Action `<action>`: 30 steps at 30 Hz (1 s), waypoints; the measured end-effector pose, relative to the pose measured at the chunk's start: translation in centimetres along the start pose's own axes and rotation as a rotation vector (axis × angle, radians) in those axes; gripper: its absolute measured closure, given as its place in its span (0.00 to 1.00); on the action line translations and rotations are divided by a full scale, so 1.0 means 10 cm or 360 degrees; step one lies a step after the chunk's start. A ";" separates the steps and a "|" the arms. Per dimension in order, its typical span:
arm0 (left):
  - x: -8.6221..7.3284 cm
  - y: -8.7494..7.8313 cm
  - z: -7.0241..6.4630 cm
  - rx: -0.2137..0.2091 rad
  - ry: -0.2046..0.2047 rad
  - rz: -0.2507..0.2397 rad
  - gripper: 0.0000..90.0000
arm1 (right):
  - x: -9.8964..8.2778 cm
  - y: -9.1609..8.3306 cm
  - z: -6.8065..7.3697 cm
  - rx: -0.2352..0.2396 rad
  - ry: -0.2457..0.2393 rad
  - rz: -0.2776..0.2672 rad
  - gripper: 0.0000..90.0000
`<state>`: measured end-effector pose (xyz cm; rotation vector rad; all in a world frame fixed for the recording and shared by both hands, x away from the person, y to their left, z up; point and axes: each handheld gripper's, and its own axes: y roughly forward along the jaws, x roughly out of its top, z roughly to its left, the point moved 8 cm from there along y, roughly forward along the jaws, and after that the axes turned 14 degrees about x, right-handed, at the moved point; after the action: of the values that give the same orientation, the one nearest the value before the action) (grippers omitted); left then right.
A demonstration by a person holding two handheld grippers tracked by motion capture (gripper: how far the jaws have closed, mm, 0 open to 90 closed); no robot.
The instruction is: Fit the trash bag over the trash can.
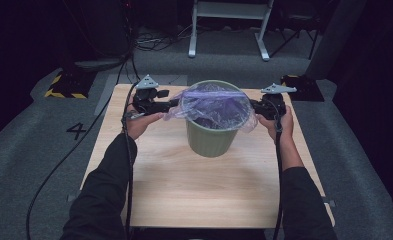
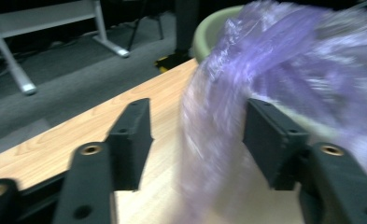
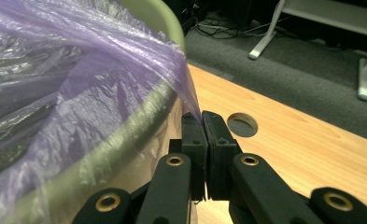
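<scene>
Lining a bin — the stage of drawing the bag's edge down over the rim. Nearest us, on the wooden table, the right gripper has its jaws pressed together on a pinch of the purple bag, pulling the film taut over the green bin on its right side. Opposite, the left gripper stands with jaws parted; a blurred fold of bag hangs between them, beside the right-hand pad, unpressed. We judge the left edge released, not yet seated — the next move calls for regripping it lower and tucking it below the rim. Beyond lie grey carpet and a white stand.
</scene>
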<state>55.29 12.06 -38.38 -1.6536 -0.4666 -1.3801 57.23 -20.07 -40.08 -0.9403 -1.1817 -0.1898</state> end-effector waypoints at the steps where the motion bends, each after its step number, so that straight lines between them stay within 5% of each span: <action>1: 0.02 -0.06 0.00 0.0027 0.0034 -0.0048 0.38 | 0.00 -0.01 0.00 -0.0006 -0.0004 -0.0015 0.98; 3: 0.03 -0.18 -0.04 0.0044 0.0115 -0.0085 0.32 | -0.01 -0.03 -0.01 -0.0011 -0.0007 -0.0021 0.98; 5: 0.06 -0.35 -0.13 -0.0045 0.0134 -0.0122 0.24 | -0.01 -0.07 -0.01 -0.0016 -0.0002 -0.0037 0.98; 11: 0.11 -0.62 -0.39 -0.0130 0.0281 -0.0222 0.18 | 0.01 -0.09 0.00 -0.0020 -0.0016 -0.0028 0.98; 18: 0.06 -0.65 -0.79 -0.0220 0.0531 -0.0146 0.18 | 0.03 -0.08 0.07 -0.0001 -0.0046 -0.0005 0.97; 19: 0.04 -0.61 -0.79 -0.0178 0.0558 -0.0111 0.37 | 0.03 -0.08 0.08 -0.0004 -0.0050 0.0001 0.97; 21: 0.01 -0.54 -0.77 -0.0086 0.0602 -0.0039 0.43 | 0.03 -0.08 0.08 -0.0005 -0.0048 -0.0001 0.97; 27: -0.05 -0.51 -0.80 -0.0138 0.0693 -0.0024 0.93 | 0.02 -0.10 0.08 0.0005 -0.0040 -0.0012 0.97; 30: -0.07 -0.55 -0.84 -0.0207 0.0688 -0.0040 1.00 | 0.01 -0.11 0.07 -0.0007 -0.0032 -0.0009 0.97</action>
<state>46.10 8.29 -37.19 -1.3955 -0.1483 -1.7600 56.18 -20.24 -39.35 -0.9445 -1.2027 -0.1879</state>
